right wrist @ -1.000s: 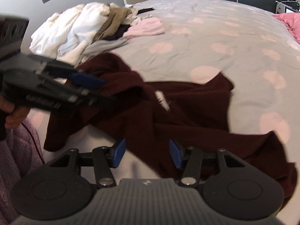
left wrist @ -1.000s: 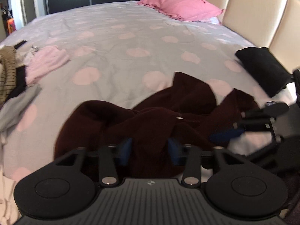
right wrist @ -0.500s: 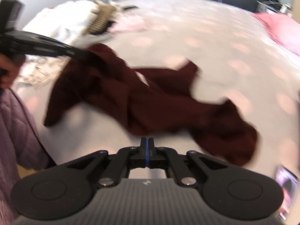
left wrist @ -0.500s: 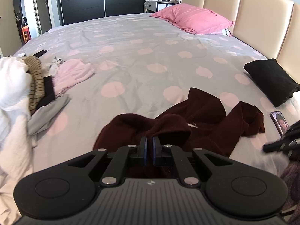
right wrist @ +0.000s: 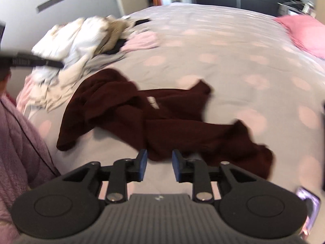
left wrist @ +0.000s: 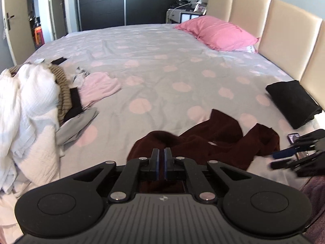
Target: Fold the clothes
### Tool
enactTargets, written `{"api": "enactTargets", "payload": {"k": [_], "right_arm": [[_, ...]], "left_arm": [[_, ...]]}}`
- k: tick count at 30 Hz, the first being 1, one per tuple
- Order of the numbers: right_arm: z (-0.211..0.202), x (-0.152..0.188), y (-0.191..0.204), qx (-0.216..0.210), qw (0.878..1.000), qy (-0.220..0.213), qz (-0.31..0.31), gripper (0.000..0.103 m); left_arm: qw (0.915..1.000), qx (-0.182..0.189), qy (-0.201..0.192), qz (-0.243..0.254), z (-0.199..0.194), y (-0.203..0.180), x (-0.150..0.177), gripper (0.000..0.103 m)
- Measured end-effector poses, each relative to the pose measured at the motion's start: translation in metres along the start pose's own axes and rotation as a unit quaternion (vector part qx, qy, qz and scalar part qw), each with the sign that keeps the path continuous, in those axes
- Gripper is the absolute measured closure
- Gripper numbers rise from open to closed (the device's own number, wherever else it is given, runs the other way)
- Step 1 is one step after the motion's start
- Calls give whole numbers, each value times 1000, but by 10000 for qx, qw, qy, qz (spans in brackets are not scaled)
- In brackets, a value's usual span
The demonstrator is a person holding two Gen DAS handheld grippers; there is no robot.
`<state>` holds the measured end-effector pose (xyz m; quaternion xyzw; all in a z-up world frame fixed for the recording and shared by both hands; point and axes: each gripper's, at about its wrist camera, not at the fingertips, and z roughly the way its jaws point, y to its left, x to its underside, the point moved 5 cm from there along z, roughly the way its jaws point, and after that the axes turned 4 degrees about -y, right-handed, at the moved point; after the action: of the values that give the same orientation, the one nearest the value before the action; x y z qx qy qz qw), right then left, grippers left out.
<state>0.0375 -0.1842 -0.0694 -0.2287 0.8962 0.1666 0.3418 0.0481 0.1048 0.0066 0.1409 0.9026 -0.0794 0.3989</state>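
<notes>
Left gripper [left wrist: 161, 163] jaws together, empty; right gripper [right wrist: 158, 163] jaws opening, nothing between them: bunched maroon garment [right wrist: 154, 118] may snag

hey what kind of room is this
A bedroom, most likely: a wide bed with a padded headboard, a pink pillow, and clothes heaped on the cover.

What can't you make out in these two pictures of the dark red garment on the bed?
- Left wrist view: the near edge of the dark red garment lies behind the shut left tongs, so whether cloth is pinched is hidden.
- Right wrist view: motion blur smears the clothes pile; single pieces cannot be told apart.
- Right wrist view: the phone is cut off by the tongs' body and the edge.
- Both views: what kind of garment it is; it lies crumpled.
</notes>
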Motion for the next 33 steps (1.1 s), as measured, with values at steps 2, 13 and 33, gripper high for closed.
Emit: {"api": "enactTargets", "payload": {"k": [2,13,33], "right_arm": [[14,-2,13,16,10000,47,-84,72],[65,3,32,90,9994,-327,-44,56],[12,-4,16,-118,9996,-138,216,99]], "left_arm": [[9999,71,-93,48,4,-7,0,98],[9995,299,97,54,76,-43,33,58],[9997,-168,-160,-113,41,-11,11,103]]}}
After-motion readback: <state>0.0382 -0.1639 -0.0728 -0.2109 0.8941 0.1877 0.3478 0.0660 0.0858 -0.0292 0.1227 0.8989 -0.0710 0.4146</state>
